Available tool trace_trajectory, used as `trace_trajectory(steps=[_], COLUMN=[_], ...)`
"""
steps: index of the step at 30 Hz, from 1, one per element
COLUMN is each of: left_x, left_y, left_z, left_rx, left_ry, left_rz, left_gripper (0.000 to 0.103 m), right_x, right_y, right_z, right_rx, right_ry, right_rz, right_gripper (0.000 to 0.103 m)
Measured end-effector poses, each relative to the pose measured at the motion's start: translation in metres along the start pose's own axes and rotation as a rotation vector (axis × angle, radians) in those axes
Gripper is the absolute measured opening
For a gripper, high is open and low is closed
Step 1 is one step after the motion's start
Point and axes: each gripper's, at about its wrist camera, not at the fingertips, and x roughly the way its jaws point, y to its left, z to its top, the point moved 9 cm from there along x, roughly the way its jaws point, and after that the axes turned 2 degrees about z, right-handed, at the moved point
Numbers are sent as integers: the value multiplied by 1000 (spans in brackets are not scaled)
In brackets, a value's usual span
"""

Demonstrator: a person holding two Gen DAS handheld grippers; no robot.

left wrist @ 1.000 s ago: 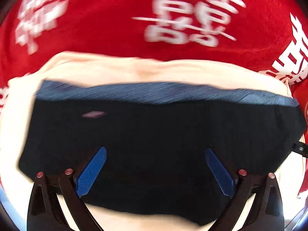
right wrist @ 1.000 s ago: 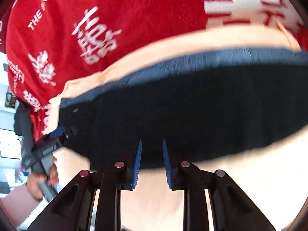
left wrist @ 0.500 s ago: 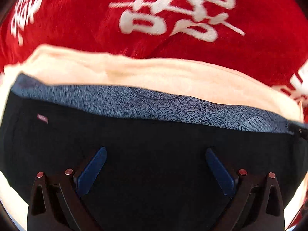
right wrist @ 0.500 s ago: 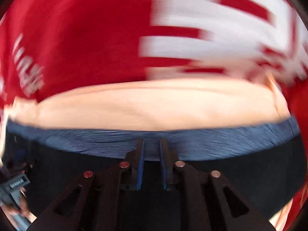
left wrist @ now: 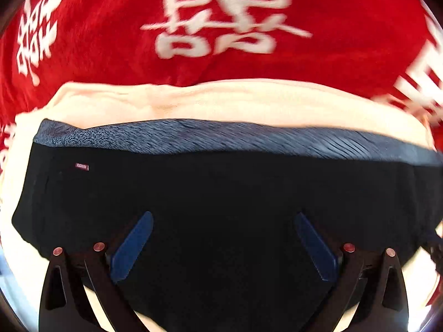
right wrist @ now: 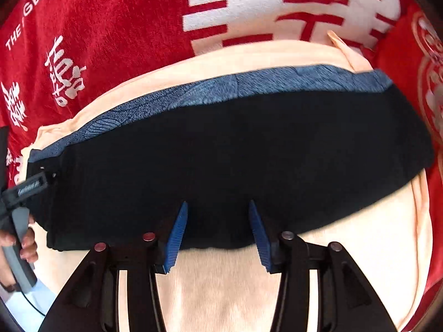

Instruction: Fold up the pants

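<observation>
Black folded pants [left wrist: 221, 188] with a blue-grey patterned waistband [left wrist: 221, 135] lie flat on a cream cloth [left wrist: 221, 99]. My left gripper [left wrist: 223, 217] hangs wide open above the middle of the pants, pointing steeply down, with nothing pinched. In the right wrist view the pants [right wrist: 235, 152] stretch across the frame, waistband [right wrist: 249, 83] at the far side. My right gripper [right wrist: 217, 204] is over their near edge; its jaws are opening and the pads press on nothing. The left gripper [right wrist: 30, 186] shows at the pants' left end, held by a hand [right wrist: 16, 246].
The cream cloth [right wrist: 221, 290] lies on a red cloth [right wrist: 110, 27] with white characters that covers the whole surface around it. A large white printed patch [right wrist: 277, 8] lies beyond the waistband.
My right gripper stood nearly shut and swung out over the waistband, then drew back to the pants' near edge and widened its jaws. The left gripper stayed open and shifted a little over the pants.
</observation>
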Motion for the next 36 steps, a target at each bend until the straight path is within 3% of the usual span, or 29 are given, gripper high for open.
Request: trace_trajectory(steps=[5,7,10,13,17,22,27,28,30,31,34,36], left_x=[-9,6,6,-6,-20,-13,19,24,25,32,32,31], left_y=[-25,-26,-22,-12,37,138,215,227,241,248,252,257], left_z=[-21,-38,-43,-37,-3,36,54,48,33,34,44,47], left_rx=[93,97,52,69,28,-93,-126,-147,-238,-256,-231,-249], left_ry=[-3,45,17,27,-55,-72,-50,-35,-38,-41,-67,-59], left_rz=[31,38,-10,22,83,219,346,350,241,224,227,218], left_gripper=[103,103,103,103,103,103,103,103,103,103,103,103], right_x=[-15,-20,-24,-29,-25,3,45,59,82,97,106,114], right_y=[-9,-18,-12,9,56,146,224,237,249,253,259,259], right_z=[-18,-19,-26,-28,-12,19,40,43,44,43,53,58], right_rx=[71,80,84,61,-4,-105,-197,-213,-229,-233,-255,-251], right_ry=[33,48,55,46,29,50,79,90,115,132,63,76], right_rz=[18,8,20,51,129,259,300,289,263,235,196,158], right_gripper=[50,50,50,50,50,47,47,47,47,47,47,47])
